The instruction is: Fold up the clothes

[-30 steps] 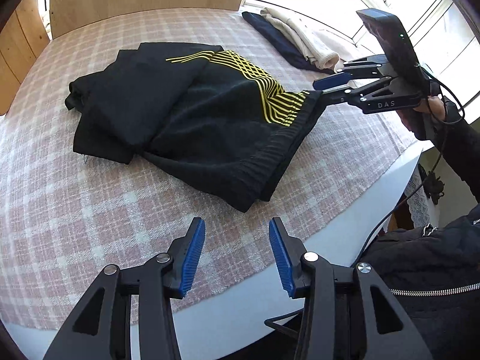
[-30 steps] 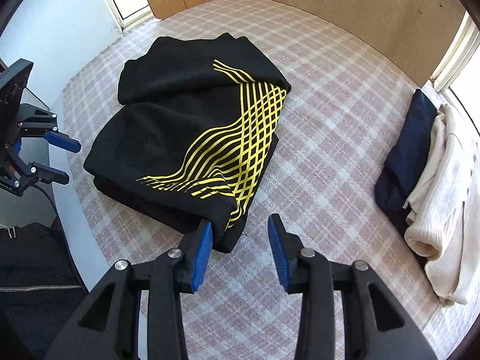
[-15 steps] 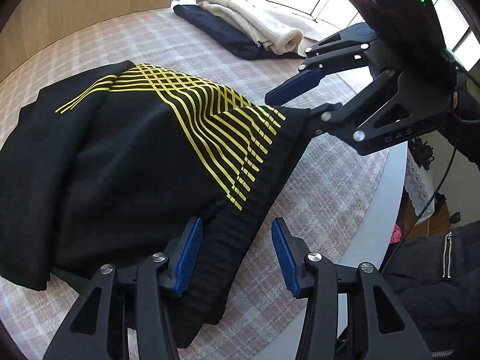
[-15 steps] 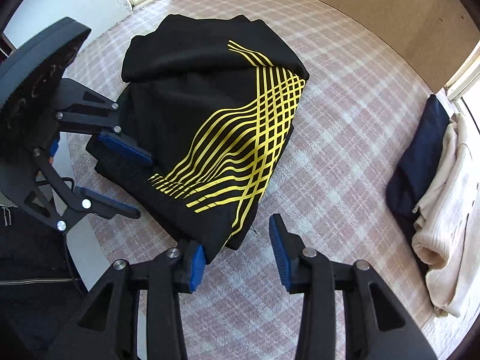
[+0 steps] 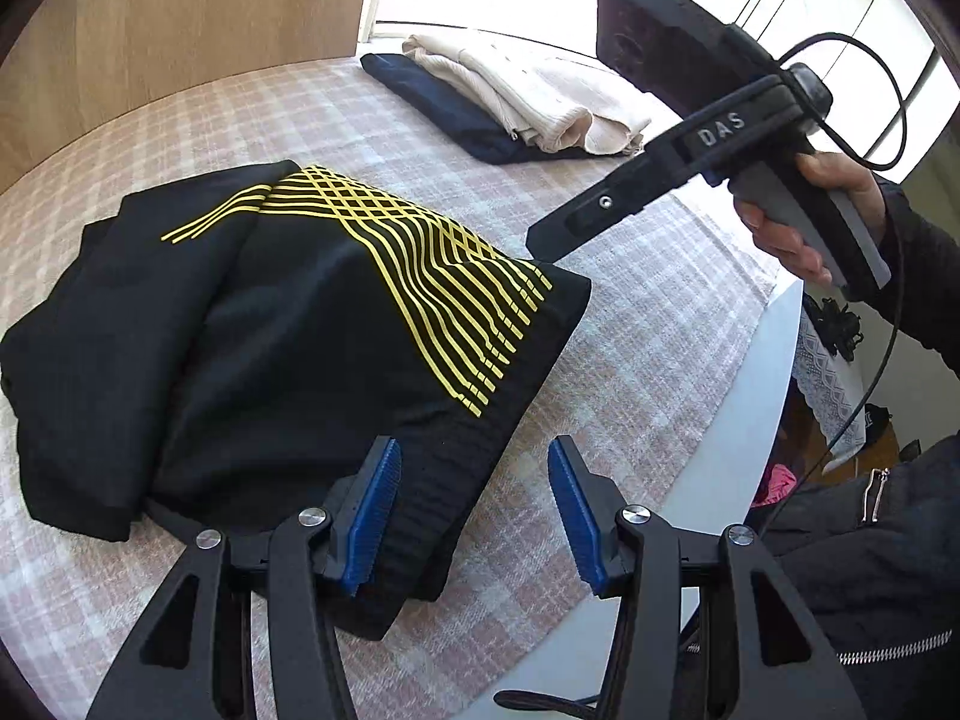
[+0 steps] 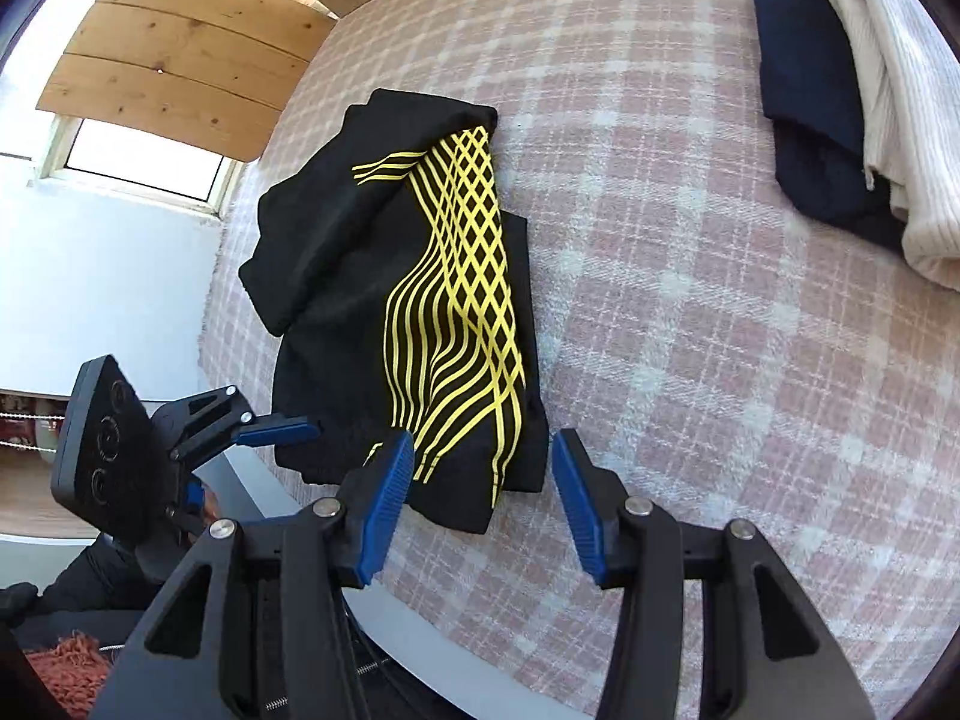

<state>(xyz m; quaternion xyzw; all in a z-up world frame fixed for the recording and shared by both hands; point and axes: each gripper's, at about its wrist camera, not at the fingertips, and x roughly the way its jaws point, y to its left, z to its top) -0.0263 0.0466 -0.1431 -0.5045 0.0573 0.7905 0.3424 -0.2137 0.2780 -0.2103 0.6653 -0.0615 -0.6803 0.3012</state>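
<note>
A black garment with yellow line print [image 5: 312,324] lies folded on the pink checked tablecloth [image 5: 630,360]; it also shows in the right wrist view [image 6: 420,312]. My left gripper [image 5: 474,510] is open, its jaws straddling the garment's ribbed hem at the near corner. My right gripper [image 6: 483,492] is open, its jaws around the garment's other near corner. In the left wrist view the right gripper's tip [image 5: 546,240] meets the garment's far right corner. The left gripper also shows in the right wrist view [image 6: 270,438] beside the hem.
A folded navy garment [image 5: 456,114] and a cream knit [image 5: 540,96] lie stacked at the far side, also in the right wrist view [image 6: 804,96]. The white table edge [image 5: 738,438] runs close on the right. A wooden wall [image 5: 150,18] stands behind.
Both grippers have moved in onto the garment's near hem corners. The right gripper has tilted and swung over its corner. Both stay open.
</note>
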